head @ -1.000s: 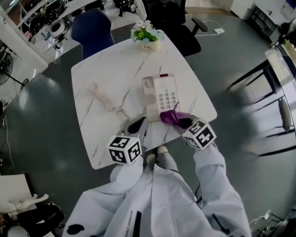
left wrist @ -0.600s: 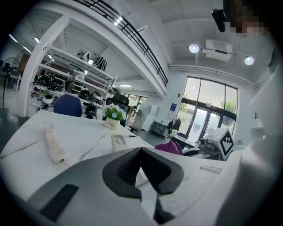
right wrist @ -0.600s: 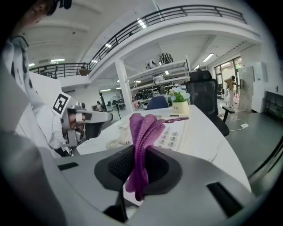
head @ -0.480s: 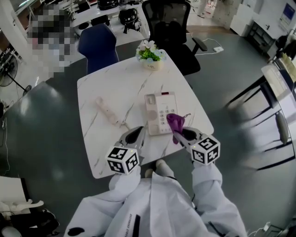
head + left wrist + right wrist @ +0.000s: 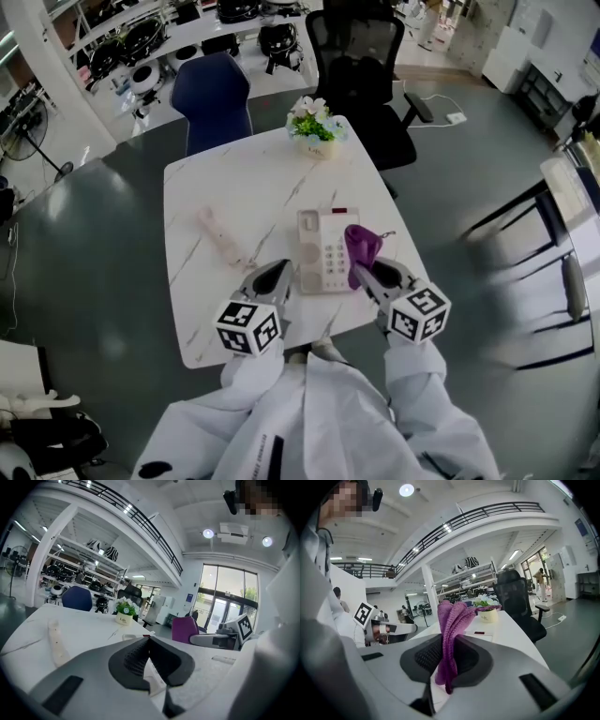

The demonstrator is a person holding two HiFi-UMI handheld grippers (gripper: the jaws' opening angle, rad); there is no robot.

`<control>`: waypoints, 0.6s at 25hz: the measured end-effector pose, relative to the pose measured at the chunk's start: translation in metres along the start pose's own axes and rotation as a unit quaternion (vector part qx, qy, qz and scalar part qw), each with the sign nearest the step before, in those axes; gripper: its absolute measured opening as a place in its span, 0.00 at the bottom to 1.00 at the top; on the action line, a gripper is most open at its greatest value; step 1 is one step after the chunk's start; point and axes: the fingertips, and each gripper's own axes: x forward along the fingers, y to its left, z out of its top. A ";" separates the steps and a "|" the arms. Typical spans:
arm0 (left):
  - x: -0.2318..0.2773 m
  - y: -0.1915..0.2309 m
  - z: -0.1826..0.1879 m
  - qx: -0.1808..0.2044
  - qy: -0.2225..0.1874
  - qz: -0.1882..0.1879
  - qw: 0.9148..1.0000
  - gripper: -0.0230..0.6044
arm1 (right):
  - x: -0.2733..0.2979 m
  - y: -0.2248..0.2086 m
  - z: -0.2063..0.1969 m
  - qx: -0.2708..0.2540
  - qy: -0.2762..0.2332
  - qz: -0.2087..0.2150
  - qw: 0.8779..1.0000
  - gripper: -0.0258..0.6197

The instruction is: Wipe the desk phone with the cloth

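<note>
The white desk phone point(image 5: 324, 249) lies on the marble table point(image 5: 234, 187), its keypad facing up. Its handset point(image 5: 219, 235) lies off the base, to the left on the table. My right gripper point(image 5: 362, 272) is shut on a purple cloth point(image 5: 361, 246), which stands up from the jaws beside the phone's right edge. In the right gripper view the cloth point(image 5: 452, 620) fills the jaws of that gripper point(image 5: 449, 641), with the phone point(image 5: 480, 634) beyond. My left gripper point(image 5: 278, 274) hovers at the phone's near left corner, shut and holding nothing point(image 5: 149, 638).
A small pot of flowers point(image 5: 317, 131) stands at the table's far edge. A blue chair point(image 5: 211, 94) and a black office chair point(image 5: 361, 66) stand behind the table. A dark-framed table point(image 5: 539, 216) stands to the right. The table's near edge is just below both grippers.
My right gripper has lifted the cloth off the table at the phone's near right corner, so it now stands upright. The left gripper has stayed by the phone's near left corner.
</note>
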 end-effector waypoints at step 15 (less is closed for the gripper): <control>0.022 0.027 0.017 -0.016 -0.010 0.064 0.998 0.03 | 0.047 -0.051 0.046 -0.026 -0.017 0.003 1.000 0.10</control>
